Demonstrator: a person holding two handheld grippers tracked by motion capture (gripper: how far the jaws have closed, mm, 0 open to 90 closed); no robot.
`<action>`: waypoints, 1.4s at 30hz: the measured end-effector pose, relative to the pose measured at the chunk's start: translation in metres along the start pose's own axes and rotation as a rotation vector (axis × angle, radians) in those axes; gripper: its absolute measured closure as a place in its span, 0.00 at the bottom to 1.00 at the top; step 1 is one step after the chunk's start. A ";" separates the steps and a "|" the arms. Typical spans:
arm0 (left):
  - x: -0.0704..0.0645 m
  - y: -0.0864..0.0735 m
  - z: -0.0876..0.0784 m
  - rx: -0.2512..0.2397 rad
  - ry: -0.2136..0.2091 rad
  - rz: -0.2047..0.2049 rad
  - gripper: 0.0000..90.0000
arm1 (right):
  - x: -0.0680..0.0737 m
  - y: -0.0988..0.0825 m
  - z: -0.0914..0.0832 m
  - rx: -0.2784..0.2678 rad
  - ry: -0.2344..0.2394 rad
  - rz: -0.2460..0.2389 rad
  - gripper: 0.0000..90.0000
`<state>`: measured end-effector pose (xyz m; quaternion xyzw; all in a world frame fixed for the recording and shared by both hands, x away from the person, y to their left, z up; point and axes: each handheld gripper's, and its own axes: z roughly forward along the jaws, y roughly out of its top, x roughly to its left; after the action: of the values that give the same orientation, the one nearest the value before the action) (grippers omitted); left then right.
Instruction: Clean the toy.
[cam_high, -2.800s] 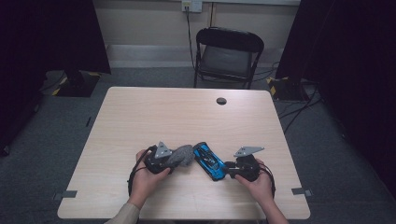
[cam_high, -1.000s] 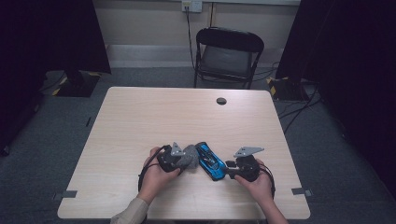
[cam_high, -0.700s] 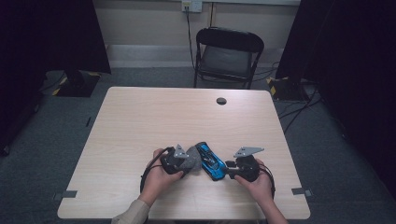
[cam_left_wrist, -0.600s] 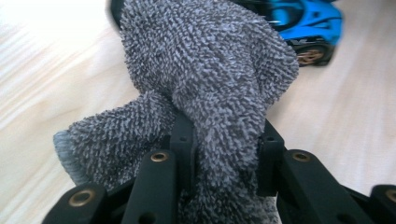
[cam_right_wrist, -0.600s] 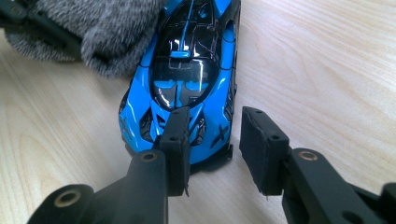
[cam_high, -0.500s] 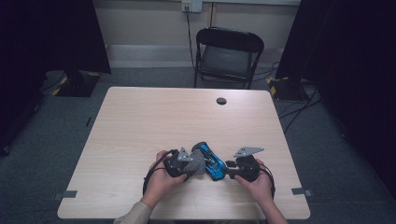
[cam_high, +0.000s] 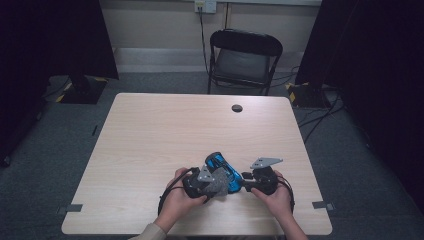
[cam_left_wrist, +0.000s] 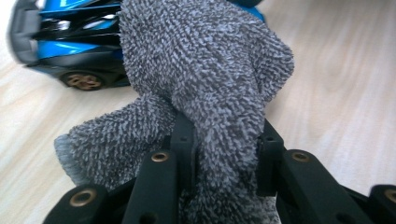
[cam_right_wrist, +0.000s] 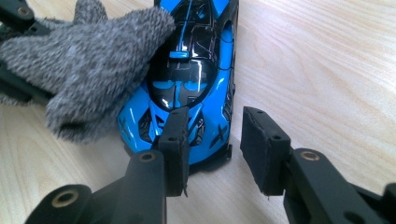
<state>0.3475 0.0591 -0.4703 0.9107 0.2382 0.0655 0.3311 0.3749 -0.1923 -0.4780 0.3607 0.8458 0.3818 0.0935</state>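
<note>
A blue and black toy car lies near the table's front edge, between my two grippers. My left gripper is shut on a bunched grey cloth, and the cloth lies against the car's left side. In the left gripper view the cloth bulges from the gripper and hides much of the car. My right gripper holds the car's near end. In its own view one jaw of this gripper lies on the hood of the car and the other stands by its side. The cloth covers the roof's left edge.
The wooden table has a small black round cap near its far edge. A black folding chair stands behind the table. Cables loop from both grippers at the front edge.
My left hand has carried the cloth to the right, from beside the car up against and partly over it. The right gripper and the car have kept still.
</note>
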 end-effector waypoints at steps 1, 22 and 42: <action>-0.001 0.000 0.000 0.003 -0.010 0.006 0.76 | 0.000 0.000 0.000 -0.001 0.000 0.000 0.69; 0.013 -0.007 -0.023 -0.058 -0.015 -0.028 0.76 | -0.001 -0.002 0.000 -0.010 -0.008 0.016 0.65; 0.060 -0.025 -0.025 0.018 0.113 -0.112 0.75 | -0.002 -0.002 0.000 -0.010 -0.016 0.016 0.60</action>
<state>0.3833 0.1186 -0.4693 0.8938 0.3077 0.0961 0.3119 0.3755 -0.1944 -0.4797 0.3702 0.8402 0.3837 0.0989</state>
